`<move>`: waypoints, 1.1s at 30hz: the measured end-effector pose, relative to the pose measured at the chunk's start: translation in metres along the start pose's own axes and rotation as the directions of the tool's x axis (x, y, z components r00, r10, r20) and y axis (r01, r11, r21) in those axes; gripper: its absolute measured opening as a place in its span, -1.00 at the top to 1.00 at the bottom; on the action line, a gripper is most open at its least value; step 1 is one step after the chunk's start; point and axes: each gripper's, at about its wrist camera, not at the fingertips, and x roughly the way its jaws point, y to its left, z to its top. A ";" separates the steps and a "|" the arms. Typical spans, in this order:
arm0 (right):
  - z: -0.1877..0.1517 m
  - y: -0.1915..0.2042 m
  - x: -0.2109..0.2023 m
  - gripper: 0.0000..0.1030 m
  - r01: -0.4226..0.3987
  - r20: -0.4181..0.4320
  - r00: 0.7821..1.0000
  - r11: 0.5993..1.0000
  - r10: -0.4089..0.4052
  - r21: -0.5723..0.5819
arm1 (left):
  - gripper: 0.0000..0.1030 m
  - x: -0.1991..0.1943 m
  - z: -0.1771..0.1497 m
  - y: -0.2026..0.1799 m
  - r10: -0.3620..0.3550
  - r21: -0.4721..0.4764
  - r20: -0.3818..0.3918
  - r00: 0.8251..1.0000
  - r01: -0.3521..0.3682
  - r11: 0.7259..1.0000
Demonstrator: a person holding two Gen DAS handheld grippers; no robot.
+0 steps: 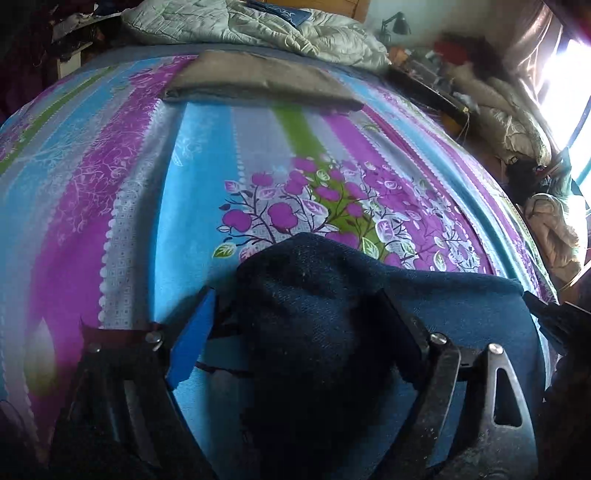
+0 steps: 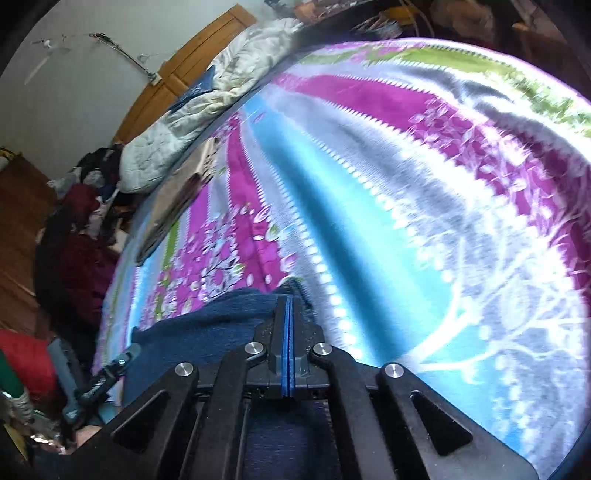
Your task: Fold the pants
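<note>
Left wrist view: left hand-held gripper (image 1: pixel 299 314) stands with fingers spread wide; a bunched dark blue fold of the pants (image 1: pixel 461 306) sits between them and hides much of the gap. Fingers look too far apart to be pinching. The pants lie at the near edge of the bed (image 1: pixel 155 206), on the striped floral sheet. A folded tan garment (image 1: pixel 258 79) lies well apart, near a crumpled quilt (image 1: pixel 258 26).

Right wrist view: right hand-held gripper (image 2: pixel 287 314) has its blue pads pressed together, cloth edge of the pants (image 2: pixel 207 325) clamped at the tips. Image blurred.

Judgement: fold under way, one end held. Next move calls for the left fingers to close on the bunched cloth before both ends are carried over evenly.
</note>
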 end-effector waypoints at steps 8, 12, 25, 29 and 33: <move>-0.084 0.048 -0.124 0.82 -0.207 0.060 0.972 0.949 0.227 -0.237 | -0.33 -0.132 -0.015 -0.014 -0.255 0.032 0.225 0.941 0.254 0.967; -0.159 -0.006 -0.081 1.00 -0.101 -0.129 0.988 0.987 0.085 -0.125 | -0.79 -0.108 -0.077 -0.041 -0.309 0.022 0.066 0.949 0.308 0.951; -0.203 0.007 -0.092 1.00 -0.160 -0.128 0.982 0.965 0.136 -0.205 | -0.46 -0.118 -0.147 -0.058 -0.384 0.141 0.037 0.923 0.375 0.916; -0.186 -0.008 -0.090 1.00 -0.161 -0.098 0.984 0.980 0.150 -0.117 | -0.07 -0.114 -0.150 -0.064 -0.309 0.350 0.051 0.950 0.273 0.896; -0.191 0.041 -0.111 0.80 -0.205 -0.044 0.979 0.941 0.200 -0.268 | 0.18 -0.123 -0.133 -0.059 -0.272 0.320 0.044 0.961 0.244 0.915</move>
